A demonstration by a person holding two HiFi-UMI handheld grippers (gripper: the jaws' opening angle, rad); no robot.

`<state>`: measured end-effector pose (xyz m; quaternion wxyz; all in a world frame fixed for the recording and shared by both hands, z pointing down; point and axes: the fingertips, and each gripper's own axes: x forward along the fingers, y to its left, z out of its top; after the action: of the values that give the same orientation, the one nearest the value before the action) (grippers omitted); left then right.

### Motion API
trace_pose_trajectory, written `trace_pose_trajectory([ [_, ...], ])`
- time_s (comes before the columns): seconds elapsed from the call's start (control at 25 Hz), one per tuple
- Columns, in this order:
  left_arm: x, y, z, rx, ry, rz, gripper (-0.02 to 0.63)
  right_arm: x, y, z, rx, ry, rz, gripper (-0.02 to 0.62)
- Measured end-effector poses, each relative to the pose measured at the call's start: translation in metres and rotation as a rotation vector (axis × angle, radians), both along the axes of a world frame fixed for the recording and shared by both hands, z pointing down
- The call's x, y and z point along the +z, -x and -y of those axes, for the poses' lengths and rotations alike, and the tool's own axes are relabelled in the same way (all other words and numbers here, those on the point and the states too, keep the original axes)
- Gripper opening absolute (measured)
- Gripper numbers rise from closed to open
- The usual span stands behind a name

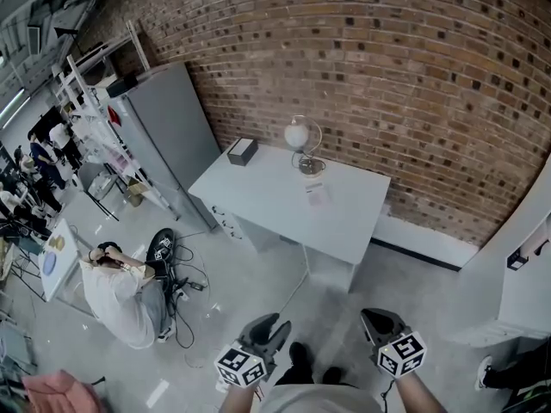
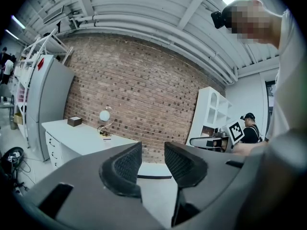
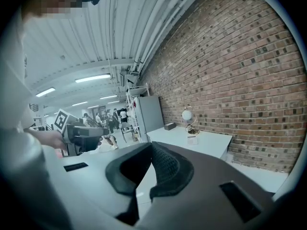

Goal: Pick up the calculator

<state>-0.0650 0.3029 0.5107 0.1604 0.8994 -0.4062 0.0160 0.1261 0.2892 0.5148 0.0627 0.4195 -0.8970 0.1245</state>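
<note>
Left gripper (image 2: 152, 159): you hold it with the jaws apart and nothing between the pads; only floor and wall show through the gap.
Right gripper (image 3: 151, 147): its jaws are closed tip to tip, with nothing caught in them.
Both grippers: you hold them low in front of you over the grey floor, side by side and well apart from the desk.
Calculator (image 1: 316, 194): a small pale flat thing lying on the desk top, just in front of the globe; neither gripper touches it.
Desk (image 1: 258, 196): white, set against the brick wall (image 1: 387, 76).
Globe (image 1: 297, 134): white, upright on its stand at the desk's back edge.
Box (image 1: 242, 151): dark, at the desk's far left corner.
Person (image 1: 120, 291): crouched on the floor to your left, beside some cables.
</note>
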Motion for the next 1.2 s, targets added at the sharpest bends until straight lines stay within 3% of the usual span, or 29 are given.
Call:
trace_pose_trajectory([
  [0.56,0.013,0.036,0.102,0.022,0.008,-0.032,0.15,0.021,0.032,0.093,0.019,0.039,-0.069,0.012],
  [1.2,0.033,0.086,0.234,0.179,0.033,-0.014,0.15,0.025,0.099,0.215,0.12,0.052,-0.12,0.012],
])
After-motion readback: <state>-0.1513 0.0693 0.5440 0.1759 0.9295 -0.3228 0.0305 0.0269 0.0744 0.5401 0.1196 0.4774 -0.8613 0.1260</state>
